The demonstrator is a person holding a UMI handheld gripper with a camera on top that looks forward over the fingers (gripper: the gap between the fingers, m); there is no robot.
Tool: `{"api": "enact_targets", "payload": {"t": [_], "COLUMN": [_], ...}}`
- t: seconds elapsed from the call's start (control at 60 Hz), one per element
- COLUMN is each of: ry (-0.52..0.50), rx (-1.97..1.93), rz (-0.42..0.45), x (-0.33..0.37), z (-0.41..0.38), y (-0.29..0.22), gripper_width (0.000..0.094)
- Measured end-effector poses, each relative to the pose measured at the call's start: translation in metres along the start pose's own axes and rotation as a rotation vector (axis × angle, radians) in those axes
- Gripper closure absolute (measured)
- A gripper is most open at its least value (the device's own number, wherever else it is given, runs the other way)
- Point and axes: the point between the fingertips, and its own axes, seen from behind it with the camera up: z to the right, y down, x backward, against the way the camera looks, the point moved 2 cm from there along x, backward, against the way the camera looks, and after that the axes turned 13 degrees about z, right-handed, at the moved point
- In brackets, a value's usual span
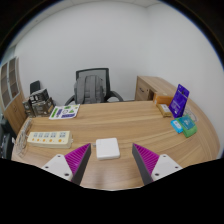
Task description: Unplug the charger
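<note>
A white square charger (107, 149) lies flat on the wooden table (120, 125), just ahead of my fingers and a little left of the middle of the gap. A white power strip (50, 137) lies further left on the table; I cannot tell whether a cord joins it to the charger. My gripper (112, 164) is open, its purple pads (78, 158) spread wide at either side, a short way above the table. Nothing is between the fingers.
A grey office chair (92, 86) stands behind the table. A book (64, 112) lies at the back left, a purple box (180, 99) and a teal box (183, 124) at the right. A wooden cabinet (157, 88) stands behind at the right.
</note>
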Motion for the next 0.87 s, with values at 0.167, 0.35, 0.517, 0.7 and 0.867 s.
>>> {"api": "enact_targets", "payload": {"t": [0.167,0.35,0.517,0.7,0.867], "ry": [-0.006,-0.011,-0.004,-0.009,-0.015], "rx": [0.087,0.125,0.128,0.127,0.123], "rz": [0.073,0.113,0.121,0.123,0.141], "x": [0.099,0.206,0.272,0.305,0.314], "z": [-0.025,-0.056,-0.075,-0.092,-0.101], "y": [-0.041,-0.053,-0.046,-0.037,-0.048], "gripper_width": [0.0080,0.0073,0.0076,0.0076,0.0076]}}
